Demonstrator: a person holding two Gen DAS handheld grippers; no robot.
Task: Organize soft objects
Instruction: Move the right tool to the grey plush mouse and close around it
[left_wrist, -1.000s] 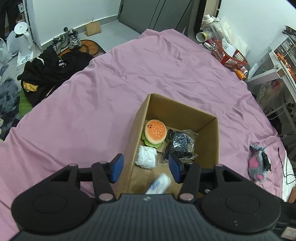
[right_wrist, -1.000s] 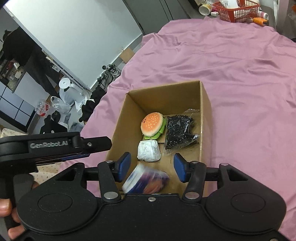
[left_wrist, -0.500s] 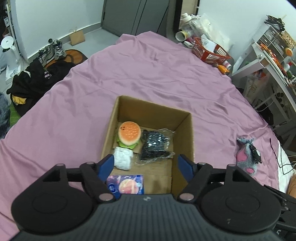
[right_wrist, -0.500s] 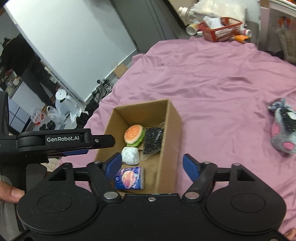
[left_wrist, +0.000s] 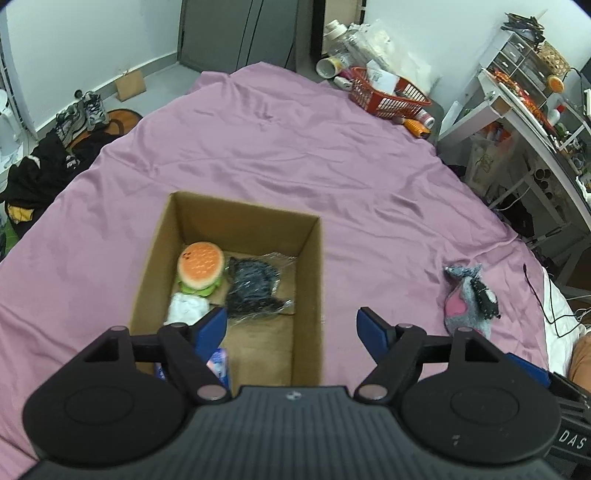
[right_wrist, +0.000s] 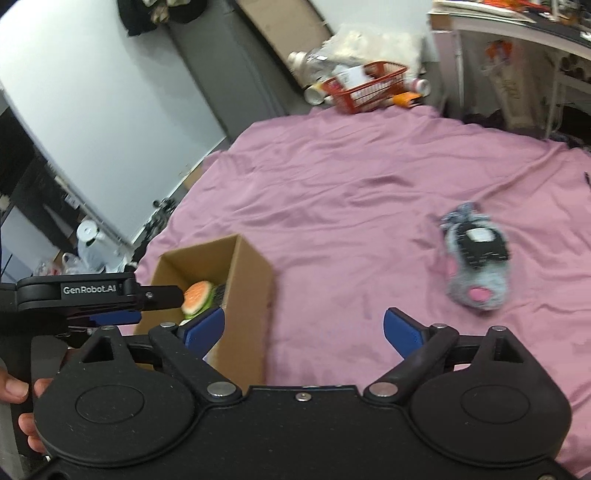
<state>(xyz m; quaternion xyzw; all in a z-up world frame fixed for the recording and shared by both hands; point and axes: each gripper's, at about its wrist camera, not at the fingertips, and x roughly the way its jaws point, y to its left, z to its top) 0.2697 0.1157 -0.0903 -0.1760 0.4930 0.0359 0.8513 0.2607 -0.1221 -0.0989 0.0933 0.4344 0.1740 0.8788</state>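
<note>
Facing the grey plush toy (right_wrist: 476, 260) lying right of the cardboard box (right_wrist: 247, 280) on the bed, the right claw (right_wrist: 303, 326), spread and empty, must next reach and pinch it.

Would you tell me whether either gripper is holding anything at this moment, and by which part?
Nothing is held: the left gripper and right gripper are both open and empty.

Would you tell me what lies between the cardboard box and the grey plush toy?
Only bare pink bedsheet lies between the box and the toy; both views show it.
</note>
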